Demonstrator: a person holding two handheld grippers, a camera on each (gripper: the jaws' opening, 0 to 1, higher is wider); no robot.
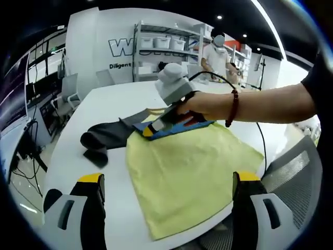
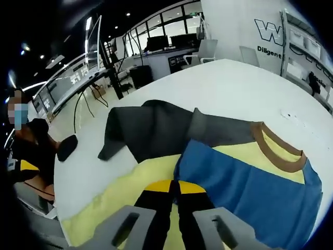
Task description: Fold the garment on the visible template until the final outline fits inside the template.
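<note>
A garment lies on the white table (image 1: 104,99). It has a broad yellow body (image 1: 187,172), a blue panel (image 2: 250,187), a brown collar (image 2: 276,151) and a dark grey sleeve (image 1: 104,136) (image 2: 151,130) spread to one side. My right gripper (image 2: 171,186) has its jaws closed together where the blue panel's edge meets the yellow cloth. A hand holds that right gripper (image 1: 156,125) at the garment's far end in the left gripper view. My left gripper (image 1: 169,178) hovers over the near yellow hem, jaws wide apart and holding nothing.
An office chair (image 1: 294,172) stands at the table's near right edge. Shelves with white bins (image 1: 166,44) and a standing person (image 1: 216,54) are at the back. A seated person (image 2: 28,151) is by the table's left edge, with desks and monitors (image 2: 166,44) beyond.
</note>
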